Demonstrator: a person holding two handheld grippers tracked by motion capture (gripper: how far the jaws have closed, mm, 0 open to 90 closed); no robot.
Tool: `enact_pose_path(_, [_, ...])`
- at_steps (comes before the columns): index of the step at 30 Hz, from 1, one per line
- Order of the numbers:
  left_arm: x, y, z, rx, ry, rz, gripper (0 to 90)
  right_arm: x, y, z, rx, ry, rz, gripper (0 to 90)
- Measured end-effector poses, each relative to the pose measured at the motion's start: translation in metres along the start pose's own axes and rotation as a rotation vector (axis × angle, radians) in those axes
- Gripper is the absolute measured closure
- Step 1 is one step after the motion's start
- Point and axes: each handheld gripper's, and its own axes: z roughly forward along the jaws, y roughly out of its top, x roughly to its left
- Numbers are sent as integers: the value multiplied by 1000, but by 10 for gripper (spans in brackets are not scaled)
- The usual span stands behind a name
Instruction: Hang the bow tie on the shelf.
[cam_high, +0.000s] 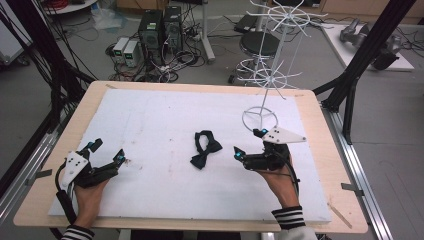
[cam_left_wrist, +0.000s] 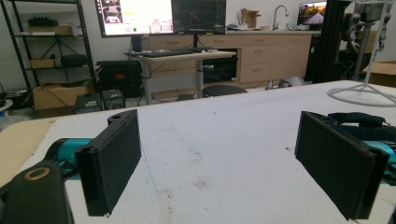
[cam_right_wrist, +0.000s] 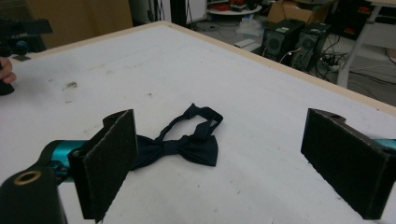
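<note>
A dark navy bow tie (cam_high: 205, 148) with its strap looped lies flat near the middle of the white board (cam_high: 150, 115). My right gripper (cam_high: 249, 143) rests just right of it, jaws open and pointing left at it. In the right gripper view the bow tie (cam_right_wrist: 187, 145) lies ahead between the wide-open pads (cam_right_wrist: 109, 163), nearer the left one and untouched. My left gripper (cam_high: 107, 151) sits at the board's left side, open and holding nothing. In the left gripper view, bare board lies between its pads (cam_left_wrist: 112, 161).
A white wire rack (cam_high: 272, 75) stands at the back right on a ring base (cam_high: 260, 118), just behind the right gripper; the base (cam_left_wrist: 359, 93) also shows from the left gripper. Wooden table edges (cam_high: 320, 150) frame the board. Computers and cables lie on the floor beyond.
</note>
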Motion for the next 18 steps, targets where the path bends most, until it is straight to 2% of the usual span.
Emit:
enact_pose_path(2, [0, 0, 0, 0, 0, 0, 149, 2, 5, 6, 20, -4, -8, 99])
enact_pose_path(4, [0, 0, 0, 0, 0, 0, 149, 4, 12, 18, 49, 19, -24, 100])
enact_pose_path(8, [0, 0, 0, 4, 0, 2, 150, 8, 20, 29, 79, 28, -44, 100])
enact_pose_path(18, [0, 0, 0, 3, 0, 2, 150, 17, 34, 65, 140, 57, -62, 100])
